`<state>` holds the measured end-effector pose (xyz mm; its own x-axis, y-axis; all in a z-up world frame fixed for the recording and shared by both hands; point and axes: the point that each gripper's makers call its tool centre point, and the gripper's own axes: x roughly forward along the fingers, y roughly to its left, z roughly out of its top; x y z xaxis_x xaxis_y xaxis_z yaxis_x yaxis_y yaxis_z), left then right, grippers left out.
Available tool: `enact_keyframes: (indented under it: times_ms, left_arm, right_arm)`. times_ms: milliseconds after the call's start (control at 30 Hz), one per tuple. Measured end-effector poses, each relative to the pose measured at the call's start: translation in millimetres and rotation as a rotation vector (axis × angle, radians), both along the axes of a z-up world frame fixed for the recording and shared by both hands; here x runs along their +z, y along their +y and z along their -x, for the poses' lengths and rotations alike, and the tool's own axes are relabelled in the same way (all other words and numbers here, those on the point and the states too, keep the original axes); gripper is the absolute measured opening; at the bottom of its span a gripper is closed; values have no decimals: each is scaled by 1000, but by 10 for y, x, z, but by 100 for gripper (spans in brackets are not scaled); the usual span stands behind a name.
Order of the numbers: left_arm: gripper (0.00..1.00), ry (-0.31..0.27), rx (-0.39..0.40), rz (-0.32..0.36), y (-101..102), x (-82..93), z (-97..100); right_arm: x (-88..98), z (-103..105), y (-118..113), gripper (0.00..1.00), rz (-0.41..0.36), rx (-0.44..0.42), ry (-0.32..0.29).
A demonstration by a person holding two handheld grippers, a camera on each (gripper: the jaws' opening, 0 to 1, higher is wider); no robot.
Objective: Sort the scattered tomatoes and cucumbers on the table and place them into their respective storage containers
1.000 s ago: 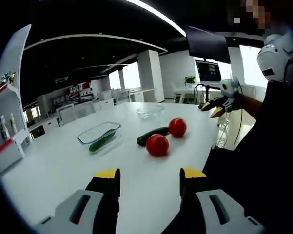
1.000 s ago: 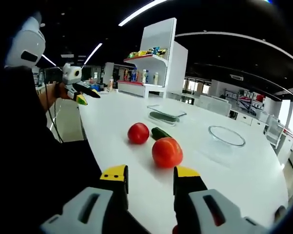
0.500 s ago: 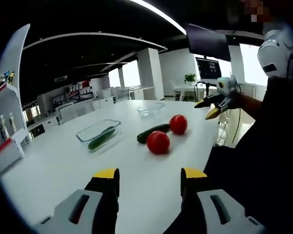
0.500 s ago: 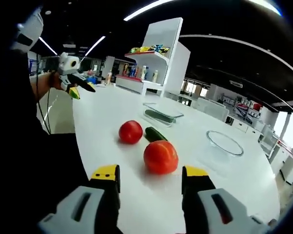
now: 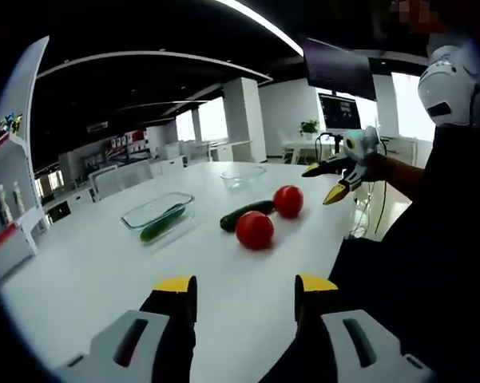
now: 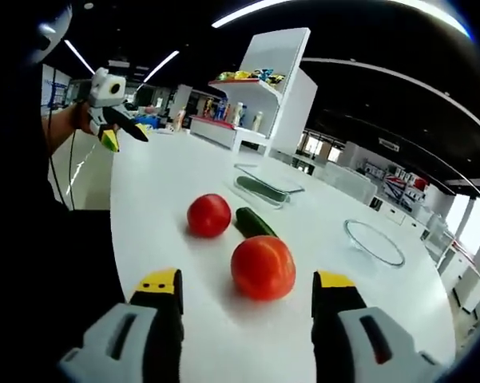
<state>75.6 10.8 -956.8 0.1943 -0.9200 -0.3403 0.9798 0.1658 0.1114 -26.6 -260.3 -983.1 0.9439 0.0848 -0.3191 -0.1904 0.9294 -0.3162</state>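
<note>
- We had two shiny red tomatoes, the near tomato (image 6: 263,267) and the far tomato (image 6: 208,215), with a cucumber (image 6: 253,223) between them on the white table (image 6: 160,183).
- Our right gripper (image 6: 249,289) sat wide open just short of the near tomato, holding nothing.
- Our left gripper (image 5: 245,289) was open and empty too.

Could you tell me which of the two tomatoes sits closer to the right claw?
The tomato lying just ahead between the right claw tips; the other tomato sits farther off, left of the loose cucumber.

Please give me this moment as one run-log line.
right gripper: open, facing near tomato | left gripper: open | loose cucumber: on table | rectangular container: holds a cucumber
</note>
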Motion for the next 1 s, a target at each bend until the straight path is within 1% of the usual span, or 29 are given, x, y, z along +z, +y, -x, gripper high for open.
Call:
enact_keyframes:
  times_ms: [133, 300, 633, 733, 867, 1000]
  left_arm:
    - [49, 5, -1, -1, 3, -13, 11]
    - [49, 12, -1, 2, 5, -18, 20]
    - [49, 24, -6, -10, 1, -71, 30]
    - [49, 25, -10, -12, -9, -81, 37]
    - [49, 27, -16, -14, -16, -88, 39]
    - [49, 29, -16, -12, -10, -86, 26]
  right_arm:
    - [0, -78, 27, 65, -8, 8, -5]
    - [-60, -179, 75, 66, -3, 20, 3]
    - [-177, -336, 47, 64, -10, 15, 21]
    - [-215, -403, 9, 64, 18, 6, 24]
    - [-222, -467, -4, 63, 33, 3, 23]
    - [-287, -539, -45, 63, 61, 0, 31]
